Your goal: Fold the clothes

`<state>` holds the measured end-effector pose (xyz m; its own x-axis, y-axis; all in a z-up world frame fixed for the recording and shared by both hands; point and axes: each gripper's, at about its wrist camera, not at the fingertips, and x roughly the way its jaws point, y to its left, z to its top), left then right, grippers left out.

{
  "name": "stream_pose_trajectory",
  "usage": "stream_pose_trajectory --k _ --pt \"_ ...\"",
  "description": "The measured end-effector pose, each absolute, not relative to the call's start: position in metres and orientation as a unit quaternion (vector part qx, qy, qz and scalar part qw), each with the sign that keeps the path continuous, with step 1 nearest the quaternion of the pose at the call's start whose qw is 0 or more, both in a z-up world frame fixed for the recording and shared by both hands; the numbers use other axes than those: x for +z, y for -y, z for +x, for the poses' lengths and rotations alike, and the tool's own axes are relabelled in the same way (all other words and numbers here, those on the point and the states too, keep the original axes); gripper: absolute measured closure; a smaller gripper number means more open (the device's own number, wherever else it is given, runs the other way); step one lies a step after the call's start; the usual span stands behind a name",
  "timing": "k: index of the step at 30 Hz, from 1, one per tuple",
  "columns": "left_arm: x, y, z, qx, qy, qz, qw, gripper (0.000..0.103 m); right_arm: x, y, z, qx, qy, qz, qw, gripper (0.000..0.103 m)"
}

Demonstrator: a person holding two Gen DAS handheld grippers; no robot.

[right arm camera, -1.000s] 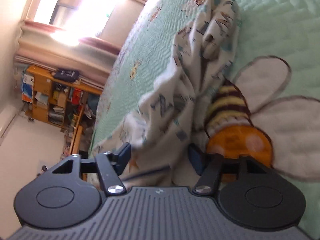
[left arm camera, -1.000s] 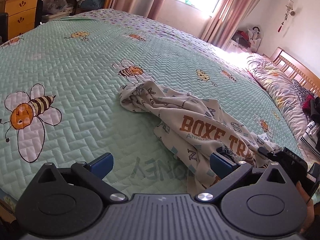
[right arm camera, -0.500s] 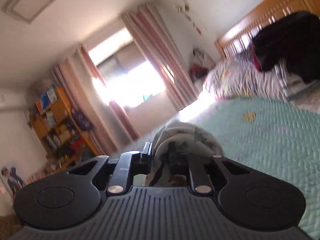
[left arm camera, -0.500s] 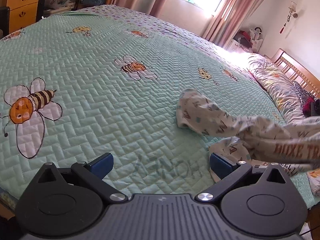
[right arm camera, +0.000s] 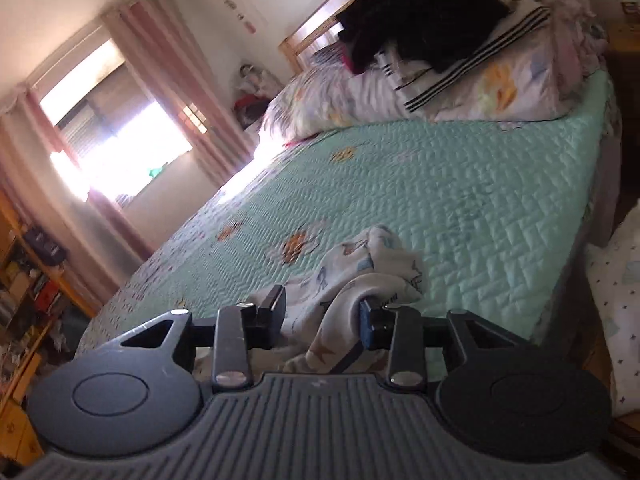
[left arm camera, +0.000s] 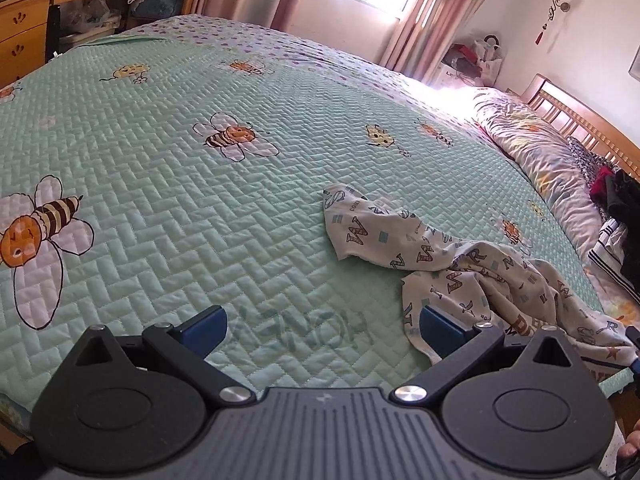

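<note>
Left gripper (left arm camera: 322,326) jaws wide apart, empty, right gripper (right arm camera: 322,312) jaws opening, printed garment (right arm camera: 360,276) bunched between them

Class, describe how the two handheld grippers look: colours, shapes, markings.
Both match: a dark grey ribbed body between two round black discs, black link arms with silver rivets, and blue pads on the fingertips. See the left gripper and right gripper.
</note>
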<state>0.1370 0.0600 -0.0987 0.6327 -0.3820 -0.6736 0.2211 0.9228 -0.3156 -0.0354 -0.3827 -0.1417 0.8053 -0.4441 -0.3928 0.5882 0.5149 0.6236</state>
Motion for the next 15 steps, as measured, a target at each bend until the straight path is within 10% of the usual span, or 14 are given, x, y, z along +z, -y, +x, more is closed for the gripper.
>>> stream_pose_trajectory --k 8,15 --pt "-0.099 -0.036 0.151 -0.192 -0.398 -0.087 0.893 0.001 -0.126 0.415 -0.095 -0.37 -0.015 0.382 0.847 0.056" --pt "-0.084 0.027 0.164 -0.238 -0.38 -0.031 0.893 0.001 -0.12 0.356 0.032 -0.186 -0.177 0.068 0.964 0.04"
